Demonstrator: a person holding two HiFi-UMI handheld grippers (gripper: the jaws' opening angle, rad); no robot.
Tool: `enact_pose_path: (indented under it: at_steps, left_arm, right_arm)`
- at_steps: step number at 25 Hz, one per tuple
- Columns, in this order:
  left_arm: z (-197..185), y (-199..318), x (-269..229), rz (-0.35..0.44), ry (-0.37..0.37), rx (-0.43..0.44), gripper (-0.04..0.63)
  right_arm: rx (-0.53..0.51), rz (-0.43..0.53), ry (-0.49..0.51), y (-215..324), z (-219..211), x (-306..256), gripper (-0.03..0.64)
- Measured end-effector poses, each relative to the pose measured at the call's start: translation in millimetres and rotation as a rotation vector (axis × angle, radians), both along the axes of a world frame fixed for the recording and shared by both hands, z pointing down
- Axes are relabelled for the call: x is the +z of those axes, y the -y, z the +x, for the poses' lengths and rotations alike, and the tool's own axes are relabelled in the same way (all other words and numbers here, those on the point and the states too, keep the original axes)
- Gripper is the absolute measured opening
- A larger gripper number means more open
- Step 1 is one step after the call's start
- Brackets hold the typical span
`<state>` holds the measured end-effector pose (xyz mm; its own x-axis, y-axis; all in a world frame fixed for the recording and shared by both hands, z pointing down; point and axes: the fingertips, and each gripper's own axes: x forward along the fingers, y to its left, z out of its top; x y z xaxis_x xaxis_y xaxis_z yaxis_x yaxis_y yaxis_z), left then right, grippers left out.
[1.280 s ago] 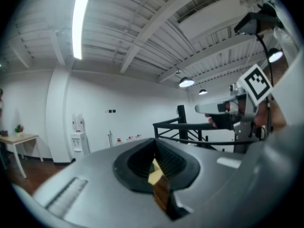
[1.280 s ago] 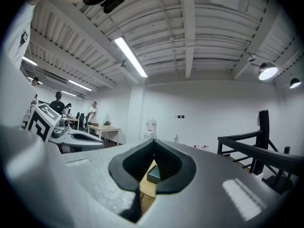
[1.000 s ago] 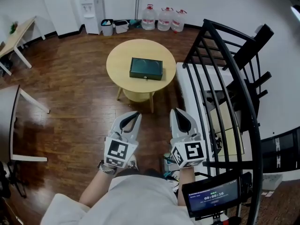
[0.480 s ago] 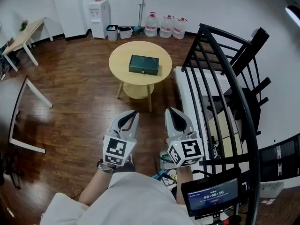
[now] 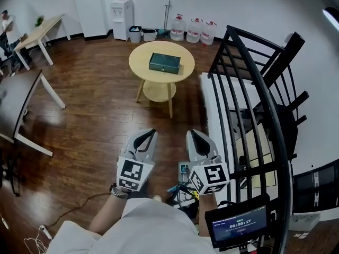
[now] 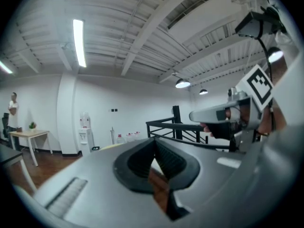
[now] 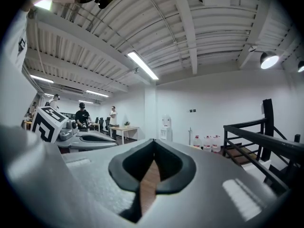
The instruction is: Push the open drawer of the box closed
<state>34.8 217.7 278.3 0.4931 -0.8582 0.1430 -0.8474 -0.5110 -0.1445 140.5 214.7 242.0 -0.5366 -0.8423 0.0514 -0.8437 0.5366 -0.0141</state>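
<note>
A dark green box lies on the round yellow table, far ahead of me in the head view. From here I cannot tell how its drawer stands. Both grippers hang well short of the table, side by side over the wooden floor, pointing toward it. My left gripper is shut with nothing in it, its tips meeting in the left gripper view. The same holds for my right gripper, shut and empty in the right gripper view. Each gripper view also catches the other gripper beside it.
A black stair railing and a white ledge run along the right. Water bottles, a water dispenser and bins stand at the far wall. Desks are at the left. Cables and small items lie by my feet.
The table and box now sit farther away and higher in the head view. Both shut grippers have drawn back from them together. Cables on the floor have come into view.
</note>
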Motion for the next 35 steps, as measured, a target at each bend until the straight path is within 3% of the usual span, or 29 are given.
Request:
enact_pose_path:
  at_steps: [9, 15, 35]
  left_arm:
    - [8, -41, -11, 0.009, 0.008, 0.015, 0.006]
    - [4, -51, -22, 0.037, 0.008, 0.043, 0.006]
    - [-16, -54, -27, 0.053, -0.016, 0.067, 0.006]
  right_arm:
    - [-0.021, 0.014, 0.001, -39, -5, -8, 0.003]
    - [-0.030, 0.056, -0.064, -52, -21, -19, 0.003]
    - [0.003, 0.073, -0.067, -57, -39, -25, 0.002]
